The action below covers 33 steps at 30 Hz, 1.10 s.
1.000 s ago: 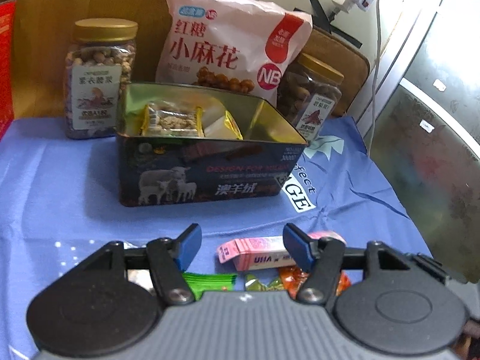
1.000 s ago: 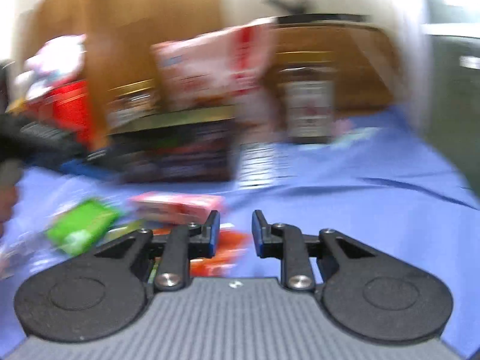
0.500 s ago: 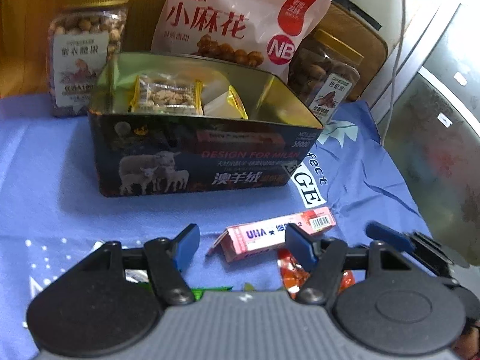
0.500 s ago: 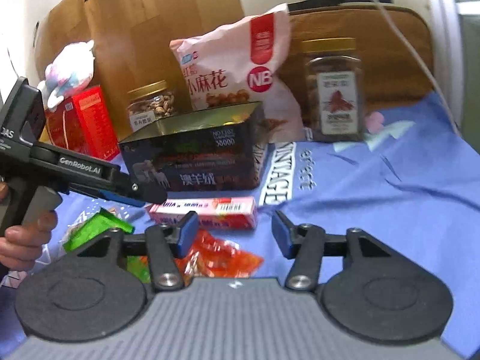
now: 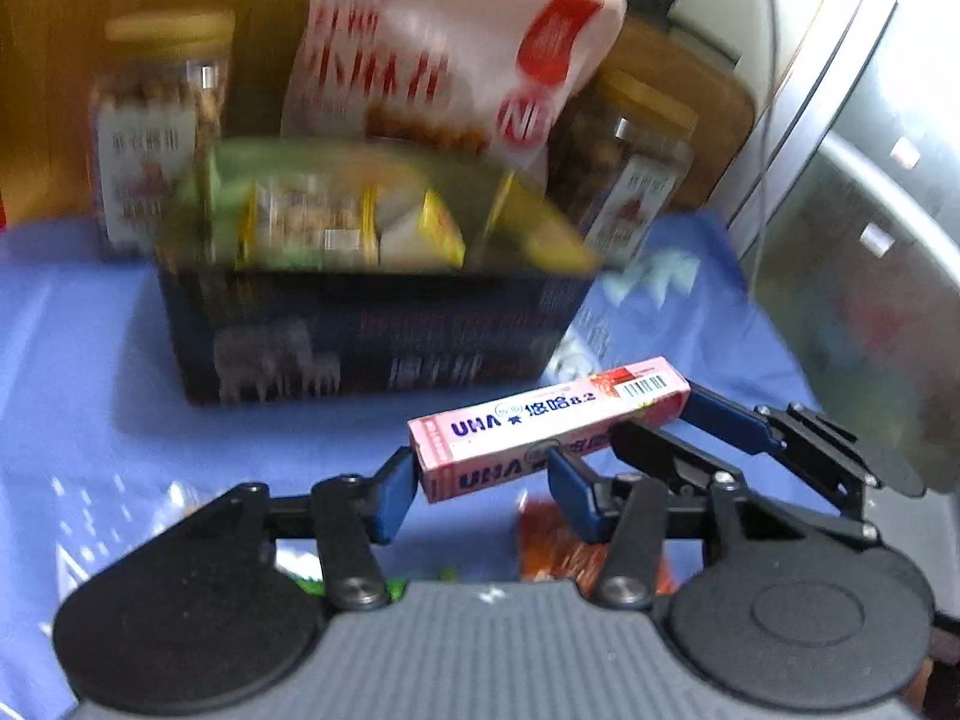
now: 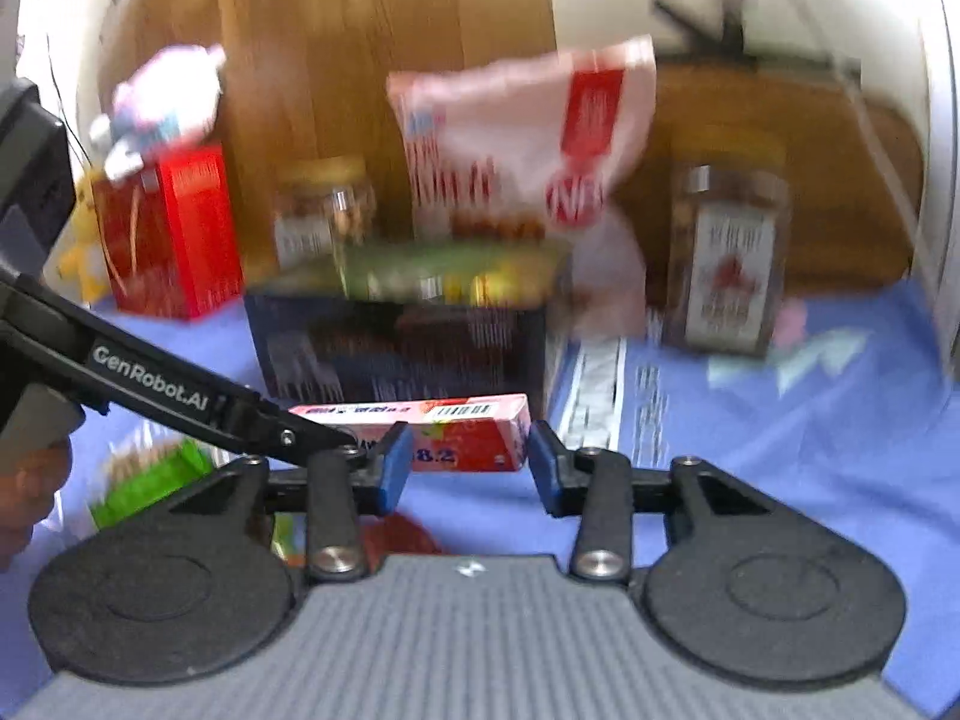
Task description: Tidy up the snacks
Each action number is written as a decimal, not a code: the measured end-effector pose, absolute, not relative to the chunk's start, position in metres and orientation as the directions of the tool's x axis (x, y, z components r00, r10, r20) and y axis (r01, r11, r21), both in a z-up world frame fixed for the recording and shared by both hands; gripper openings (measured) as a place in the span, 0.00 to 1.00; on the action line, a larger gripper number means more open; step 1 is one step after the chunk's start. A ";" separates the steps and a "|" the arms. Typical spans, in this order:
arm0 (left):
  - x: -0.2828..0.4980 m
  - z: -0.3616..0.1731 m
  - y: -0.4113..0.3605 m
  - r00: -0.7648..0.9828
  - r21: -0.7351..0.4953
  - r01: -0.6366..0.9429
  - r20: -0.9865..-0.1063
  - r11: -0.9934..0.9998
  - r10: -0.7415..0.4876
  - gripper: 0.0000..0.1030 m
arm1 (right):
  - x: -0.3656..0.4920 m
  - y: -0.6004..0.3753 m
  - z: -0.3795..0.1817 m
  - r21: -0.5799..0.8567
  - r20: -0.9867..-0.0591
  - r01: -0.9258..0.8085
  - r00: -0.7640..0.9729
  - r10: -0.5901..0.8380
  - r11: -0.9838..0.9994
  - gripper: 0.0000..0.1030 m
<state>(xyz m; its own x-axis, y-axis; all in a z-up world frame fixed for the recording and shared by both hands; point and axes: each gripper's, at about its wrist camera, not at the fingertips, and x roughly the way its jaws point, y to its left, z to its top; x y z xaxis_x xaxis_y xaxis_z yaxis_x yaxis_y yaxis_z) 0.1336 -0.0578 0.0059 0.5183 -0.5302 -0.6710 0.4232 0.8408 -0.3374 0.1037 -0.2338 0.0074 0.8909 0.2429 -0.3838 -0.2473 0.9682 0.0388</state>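
While blur smears the tin point(image 5: 372, 348), labels are unreadable.

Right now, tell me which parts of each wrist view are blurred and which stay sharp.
Left wrist view: the pink candy box and left gripper are sharp; the tin, jars and pink snack bag behind smear with motion blur. Right wrist view: the right gripper is crisp, the candy box slightly soft, the background tin, red box and jar streaked; fisheye bends the edges.

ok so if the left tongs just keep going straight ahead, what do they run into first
Probably the pink UHA candy box, already between the left tongs. Beyond it stands the dark tin. Depth is unclear.
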 end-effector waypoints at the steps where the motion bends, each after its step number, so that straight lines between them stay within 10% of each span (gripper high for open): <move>1: 0.134 0.014 -0.056 0.539 -0.332 0.427 -0.653 0.841 -0.532 0.47 | 0.104 -0.231 0.013 0.016 -0.363 -0.249 0.901 0.237 0.968 0.44; 12: 0.204 0.038 -0.047 0.685 -0.220 0.317 -0.620 0.923 -0.383 0.58 | 0.170 -0.215 0.022 0.002 -0.330 -0.251 0.914 0.237 0.968 0.47; 25: 0.130 0.015 0.042 0.632 -0.331 0.332 -0.617 0.883 -0.468 0.59 | 0.085 -0.214 -0.019 0.400 -0.412 -0.364 0.749 0.520 0.841 0.51; 33: 0.093 -0.008 0.047 0.557 -0.378 0.380 -0.635 0.844 -0.535 0.59 | 0.064 -0.157 -0.025 0.264 -0.489 -0.444 0.704 0.516 0.856 0.66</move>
